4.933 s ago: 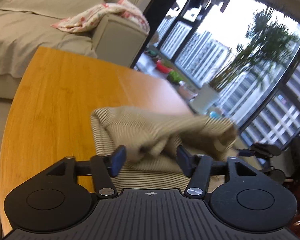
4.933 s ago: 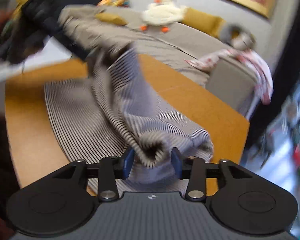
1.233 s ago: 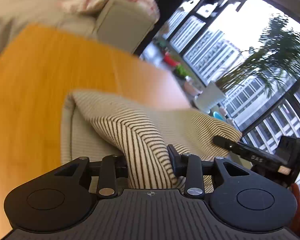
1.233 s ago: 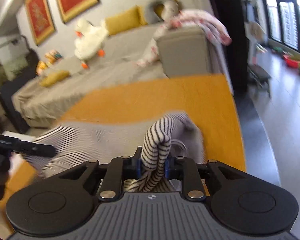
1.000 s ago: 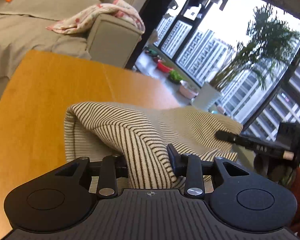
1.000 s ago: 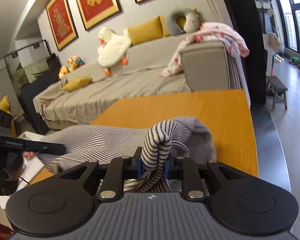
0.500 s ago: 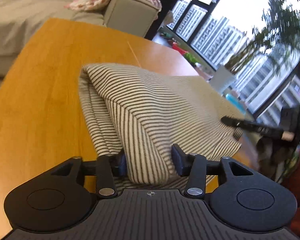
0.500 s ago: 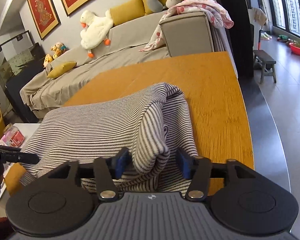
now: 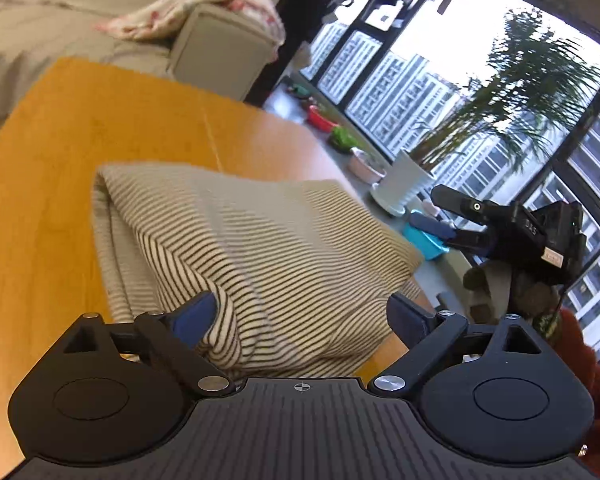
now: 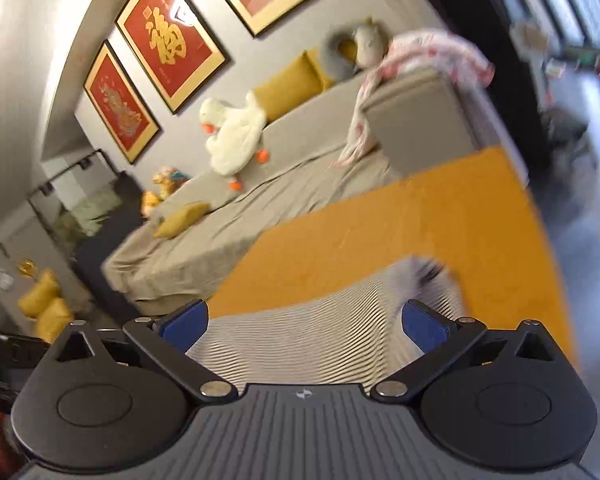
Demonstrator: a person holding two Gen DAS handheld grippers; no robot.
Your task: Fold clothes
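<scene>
Two claws stand with their jaws wide apart and nothing between the pads: the left claw (image 9: pixel 300 314) hangs just above the near end of the striped garment (image 9: pixel 260 240), its left pad touching or nearly touching a raised pucker of cloth, and the right claw (image 10: pixel 306 320) sits a little above the same garment (image 10: pixel 332 340), tilted and blurred. The garment lies doubled over on the orange worktop (image 9: pixel 52 184), near its front edge, with one end toward the window side; in the left wrist view a folded layer rests on a lower one whose edge peeks out along the left side. The right claw also shows in that view (image 9: pixel 456 220), off beyond the worktop's window-side edge. The scene fits a fold just laid down or a bundle about to be gripped for another, so I judge only what good work needs here: the layers should lie flat and square, and the bump near the left pad wants smoothing outward toward the edge rather than pinching. Any new grip should take both layers at a corner, so the stripes stay aligned and the lower edge is not dragged. How the far end lies is too blurred to tell.
</scene>
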